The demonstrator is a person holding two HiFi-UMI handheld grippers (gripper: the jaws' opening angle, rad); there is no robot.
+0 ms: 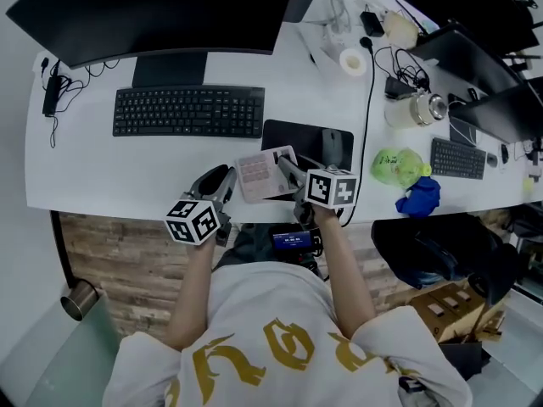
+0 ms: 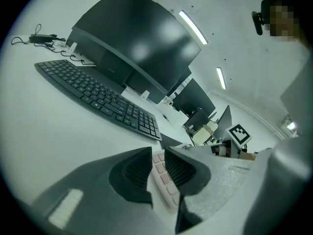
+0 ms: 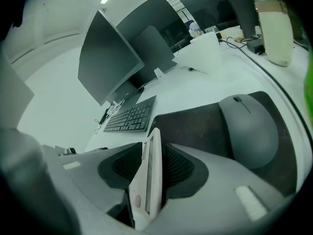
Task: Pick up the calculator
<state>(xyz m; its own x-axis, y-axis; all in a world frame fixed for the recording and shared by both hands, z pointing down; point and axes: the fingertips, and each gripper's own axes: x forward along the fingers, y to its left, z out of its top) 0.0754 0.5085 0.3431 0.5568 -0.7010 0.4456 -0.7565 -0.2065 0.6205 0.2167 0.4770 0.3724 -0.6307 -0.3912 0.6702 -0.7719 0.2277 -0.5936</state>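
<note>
Two jaws of the left gripper (image 2: pixel 157 154) seem to pinch the left side of the calculator (image 1: pixel 263 175), while the right gripper (image 3: pixel 154 148) has its jaws wide apart around the right side, near the front edge of the table (image 1: pixel 102 172), next to the mouse pad (image 1: pixel 293 136) and mouse (image 1: pixel 333 147).

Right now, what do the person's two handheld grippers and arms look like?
The left gripper and the right gripper look alike: grey moulded plastic bodies with two broad jaws, lined with black ribbed pads. Each carries a white cube printed with black square markers. The person wears a white short-sleeved T-shirt with gold lettering, and the forearms are uncovered.
</note>
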